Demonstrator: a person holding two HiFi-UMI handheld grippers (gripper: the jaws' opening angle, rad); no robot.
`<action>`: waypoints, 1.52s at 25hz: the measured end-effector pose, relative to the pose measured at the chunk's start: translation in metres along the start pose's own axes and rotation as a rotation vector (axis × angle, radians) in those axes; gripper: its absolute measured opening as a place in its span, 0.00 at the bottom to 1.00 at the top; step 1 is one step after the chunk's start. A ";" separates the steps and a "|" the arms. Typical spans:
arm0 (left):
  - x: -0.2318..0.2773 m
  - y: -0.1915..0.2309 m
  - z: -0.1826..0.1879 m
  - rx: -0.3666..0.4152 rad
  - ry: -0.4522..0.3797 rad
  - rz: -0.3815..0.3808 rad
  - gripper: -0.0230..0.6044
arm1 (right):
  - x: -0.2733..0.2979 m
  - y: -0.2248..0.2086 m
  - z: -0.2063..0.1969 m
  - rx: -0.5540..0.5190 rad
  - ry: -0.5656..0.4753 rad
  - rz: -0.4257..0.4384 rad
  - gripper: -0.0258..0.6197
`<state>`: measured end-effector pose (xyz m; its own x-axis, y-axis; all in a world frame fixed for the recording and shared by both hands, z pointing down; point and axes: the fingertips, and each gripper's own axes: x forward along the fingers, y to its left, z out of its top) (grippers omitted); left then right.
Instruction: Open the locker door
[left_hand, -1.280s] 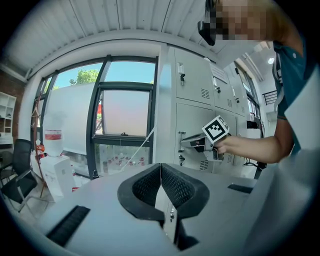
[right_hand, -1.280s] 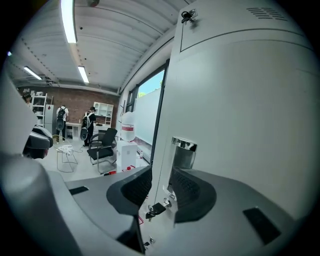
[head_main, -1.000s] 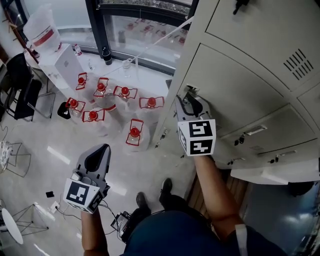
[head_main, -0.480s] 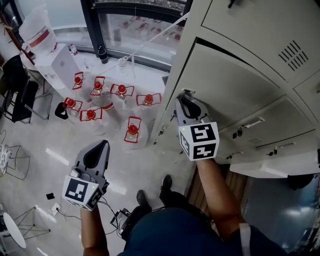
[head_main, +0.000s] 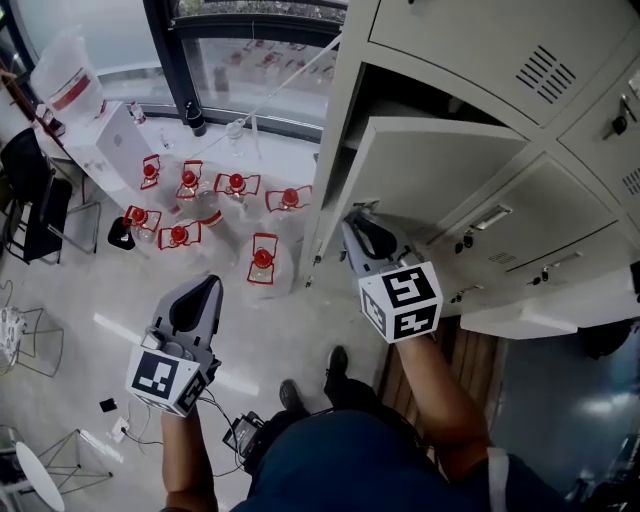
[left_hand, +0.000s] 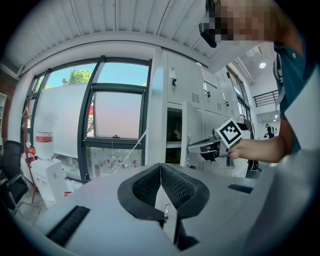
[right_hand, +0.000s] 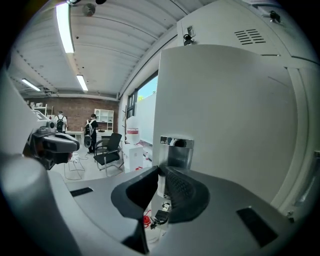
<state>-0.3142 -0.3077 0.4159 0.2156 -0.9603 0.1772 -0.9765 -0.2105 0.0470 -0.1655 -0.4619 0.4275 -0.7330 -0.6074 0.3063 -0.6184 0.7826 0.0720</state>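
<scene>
step: swinging locker door (head_main: 440, 168) out (it stands ajar) | right gripper (head_main: 360, 213) pinched narrow on the door's free edge | left gripper (head_main: 207, 285) closed, empty, low | next: pull outward along hinge arc

Locker interior (head_main: 400, 95) largely in shadow

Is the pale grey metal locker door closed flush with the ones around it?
No, the pale grey metal locker door is swung outward, leaving the dark open compartment visible behind it.

Left gripper (head_main: 205, 290) held low, jaws together, right gripper (head_main: 358, 222) on outstretched arm, jaws clamped
</scene>
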 end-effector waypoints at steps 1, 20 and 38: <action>-0.002 -0.003 0.001 0.004 -0.003 -0.007 0.06 | -0.007 0.003 -0.002 0.005 0.000 0.005 0.14; -0.032 -0.047 0.020 0.050 -0.030 -0.122 0.06 | -0.117 0.017 -0.034 0.011 0.006 -0.054 0.13; -0.053 -0.049 0.029 0.064 -0.055 -0.125 0.06 | -0.148 0.042 -0.022 -0.001 -0.033 -0.130 0.12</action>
<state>-0.2775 -0.2520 0.3762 0.3368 -0.9339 0.1200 -0.9408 -0.3389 0.0027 -0.0766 -0.3366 0.4065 -0.6557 -0.7078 0.2626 -0.7083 0.6972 0.1105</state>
